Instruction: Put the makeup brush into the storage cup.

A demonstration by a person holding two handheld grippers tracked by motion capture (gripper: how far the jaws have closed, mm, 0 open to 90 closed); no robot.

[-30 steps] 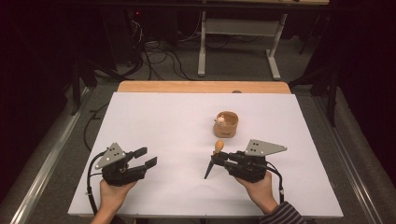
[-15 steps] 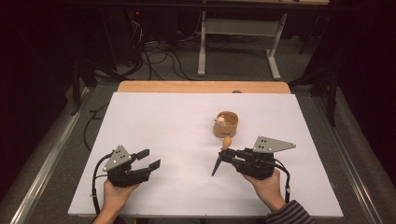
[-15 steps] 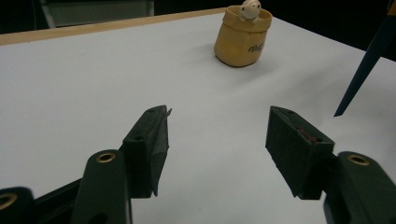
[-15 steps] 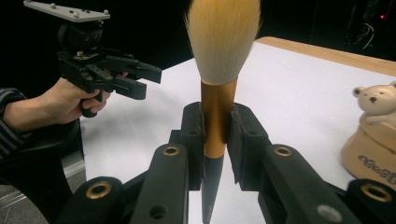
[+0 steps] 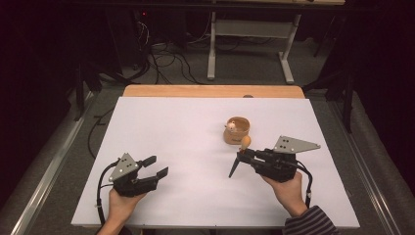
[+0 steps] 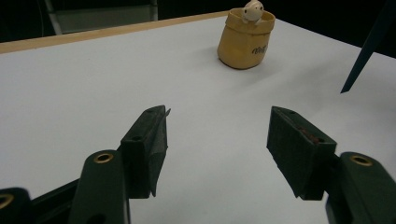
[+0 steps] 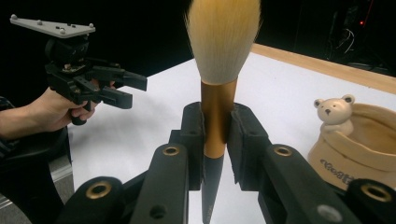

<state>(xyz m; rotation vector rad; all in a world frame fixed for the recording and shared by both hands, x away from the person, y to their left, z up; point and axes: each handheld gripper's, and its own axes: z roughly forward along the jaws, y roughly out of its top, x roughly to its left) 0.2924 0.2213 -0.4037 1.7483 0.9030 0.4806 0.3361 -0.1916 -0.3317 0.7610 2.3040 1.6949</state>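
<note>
Though blurred, lettering on holder [image 6: 246,41].

A white table [image 5: 195,127] (wooden strip along its far edge); one tan bear-topped pot [image 5: 237,130] stands right of centre.

The bear-topped pot [image 5: 237,130] stands on the table [image 5: 186,117], right of centre, toward the far edge. Just before it the right gripper [image 5: 241,157] holds a makeup brush [image 5: 239,155] upright. The left gripper [image 5: 155,165] sits near the near-left corner, well apart from both.
</note>
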